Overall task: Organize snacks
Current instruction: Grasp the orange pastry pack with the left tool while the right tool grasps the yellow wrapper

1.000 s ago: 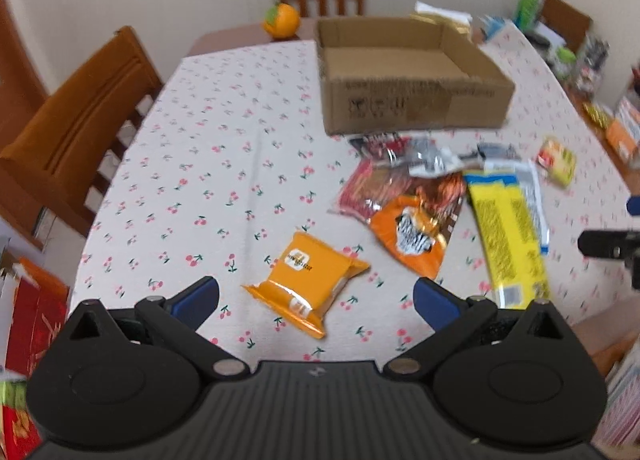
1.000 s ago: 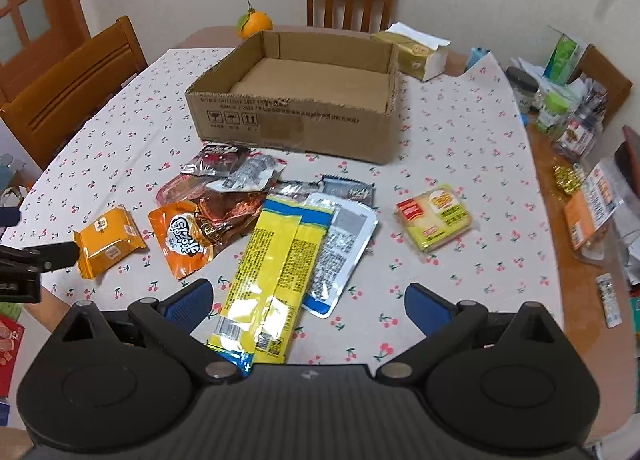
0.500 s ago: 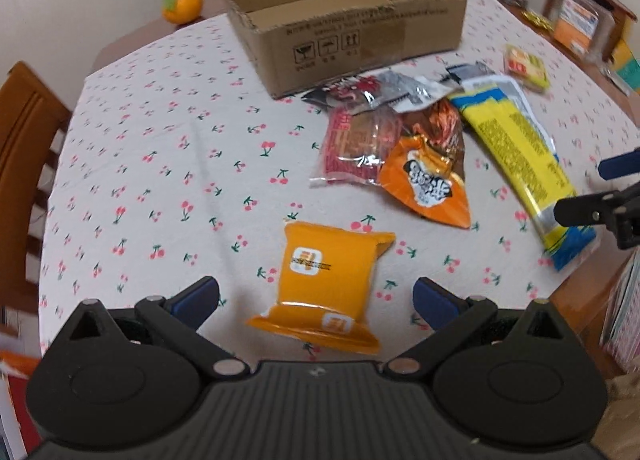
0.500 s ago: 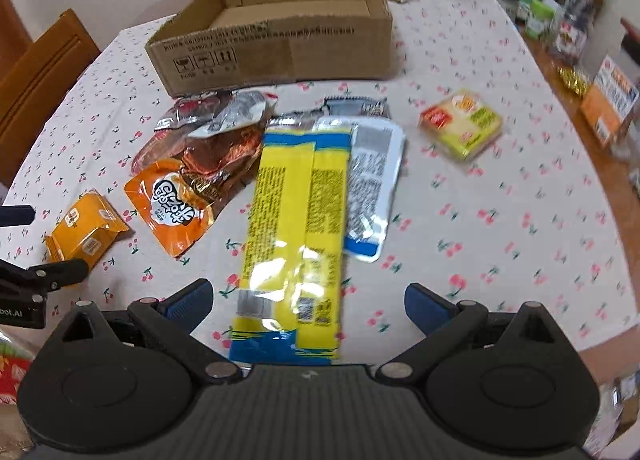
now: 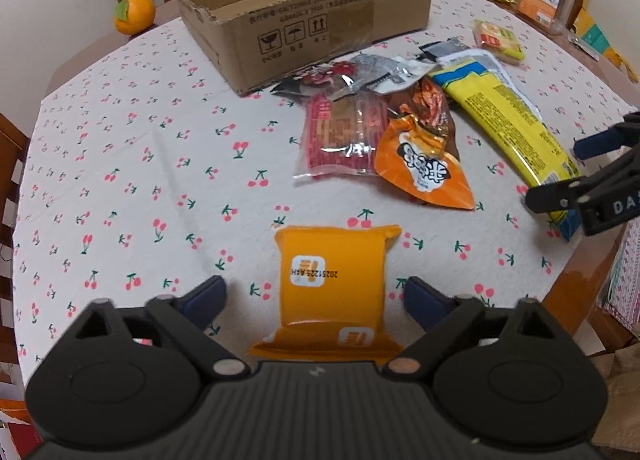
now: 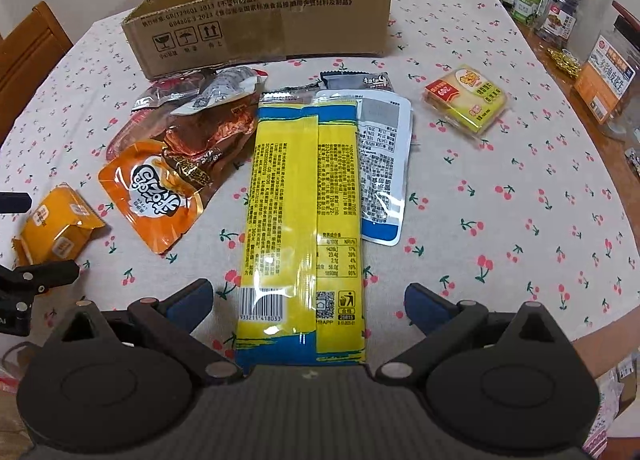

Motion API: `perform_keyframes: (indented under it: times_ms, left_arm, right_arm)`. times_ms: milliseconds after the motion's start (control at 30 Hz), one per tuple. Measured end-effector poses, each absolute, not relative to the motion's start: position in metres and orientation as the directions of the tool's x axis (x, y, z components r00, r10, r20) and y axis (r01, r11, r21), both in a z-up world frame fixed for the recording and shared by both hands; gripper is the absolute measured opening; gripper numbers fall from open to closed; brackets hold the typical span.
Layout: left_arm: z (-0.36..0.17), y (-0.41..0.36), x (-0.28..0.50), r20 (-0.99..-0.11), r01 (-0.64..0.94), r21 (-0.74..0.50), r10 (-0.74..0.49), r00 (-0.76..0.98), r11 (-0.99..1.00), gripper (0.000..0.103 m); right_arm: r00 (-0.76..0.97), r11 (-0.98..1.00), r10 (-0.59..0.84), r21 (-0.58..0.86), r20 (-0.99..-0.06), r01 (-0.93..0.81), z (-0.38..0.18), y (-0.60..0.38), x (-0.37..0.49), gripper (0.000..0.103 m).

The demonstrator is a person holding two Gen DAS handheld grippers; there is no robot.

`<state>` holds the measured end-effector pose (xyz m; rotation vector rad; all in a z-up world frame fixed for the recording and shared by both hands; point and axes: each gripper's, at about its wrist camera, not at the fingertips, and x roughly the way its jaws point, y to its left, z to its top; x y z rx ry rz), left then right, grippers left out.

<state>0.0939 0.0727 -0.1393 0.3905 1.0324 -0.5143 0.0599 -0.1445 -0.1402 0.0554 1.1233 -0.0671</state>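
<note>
Snacks, scattered loose on the cherry-print tablecloth (image 5: pixel 132 164), none yet in the cardboard box (image 5: pixel 304 8).

Nearest, under the left gripper (image 5: pixel 314 298): small orange packet (image 5: pixel 332 280), lying flat, framed by jaws now closing but with pads not yet pressing on it. Under the right gripper (image 6: pixel 306 298): long yellow packet (image 6: pixel 300 196), lying lengthwise between jaws spread wide, untouched at the sides, partly overlapping a white-and-blue pouch (image 6: pixel 384 164).

Further out: orange pouch (image 5: pixel 424 168), red packet (image 5: pixel 344 132), a dark crinkled wrapper, heaped against one another. Off to the side, alone: yellow-green cracker pack (image 6: pixel 468 100). Beyond all of it: box open-topped, apparently empty, near wall facing the grippers.

Likely trouble from here:
- Orange packet puffy and slick; pinch on the sealed edge alone, and probable slip on the lift.
- Yellow packet long and floppy; grip near the end, and likely droop, dragging the pouch beneath or catching on the box wall.
- Both packets close to the table edge; a nudge instead of a clean pinch, and possibly off onto the floor.
- Both hands heading for one box together; risk of a clash over the opening.
</note>
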Motion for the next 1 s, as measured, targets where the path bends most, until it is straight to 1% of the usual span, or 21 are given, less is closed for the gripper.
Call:
perform_keyframes:
  times_ms: [133, 167, 233, 300, 567, 667, 733, 833, 900, 1000]
  left_arm:
    - [-0.138, 0.073, 0.096, -0.884, 0.575, 0.025, -0.251, 0.395, 0.818, 0.073]
    - [-0.137, 0.073, 0.096, -0.883, 0.576, 0.018, -0.257, 0.392, 0.818, 0.071]
    - [-0.137, 0.073, 0.096, -0.882, 0.576, 0.001, -0.271, 0.386, 0.818, 0.061]
    - [-0.136, 0.072, 0.096, -0.880, 0.579, -0.005, -0.279, 0.385, 0.816, 0.056]
    - [-0.136, 0.072, 0.098, -0.874, 0.580, -0.009, -0.288, 0.392, 0.815, 0.054]
    - [-0.136, 0.073, 0.097, -0.871, 0.585, -0.008, -0.293, 0.394, 0.811, 0.052]
    - [-0.135, 0.075, 0.098, -0.869, 0.583, -0.014, -0.298, 0.394, 0.812, 0.049]
    - [-0.134, 0.079, 0.099, -0.870, 0.573, -0.028, -0.302, 0.390, 0.819, 0.048]
    - [-0.133, 0.080, 0.100, -0.874, 0.564, -0.035, -0.300, 0.384, 0.825, 0.048]
    - [-0.133, 0.080, 0.100, -0.877, 0.555, -0.048, -0.301, 0.375, 0.830, 0.047]
  right_arm:
    - [0.433, 0.997, -0.038, -0.004, -0.900, 0.080, -0.144, -0.141, 0.064, 0.103]
    - [0.435, 0.997, -0.043, -0.010, -0.899, 0.079, -0.145, -0.140, 0.065, 0.103]
    - [0.438, 0.998, -0.046, -0.018, -0.898, 0.067, -0.146, -0.137, 0.068, 0.103]
    - [0.444, 0.998, -0.049, -0.027, -0.895, 0.054, -0.147, -0.134, 0.071, 0.103]
    - [0.487, 0.997, -0.058, -0.071, -0.871, -0.009, -0.148, -0.118, 0.088, 0.103]
    - [0.498, 0.998, -0.051, -0.066, -0.866, -0.011, -0.148, -0.118, 0.093, 0.100]
    - [0.503, 0.998, -0.056, -0.067, -0.862, -0.003, -0.147, -0.119, 0.094, 0.097]
    - [0.507, 0.998, -0.063, -0.070, -0.860, 0.005, -0.145, -0.119, 0.096, 0.088]
    - [0.504, 0.997, -0.063, -0.072, -0.861, 0.003, -0.143, -0.119, 0.096, 0.080]
    - [0.495, 0.997, -0.061, -0.079, -0.867, -0.015, -0.141, -0.120, 0.097, 0.072]
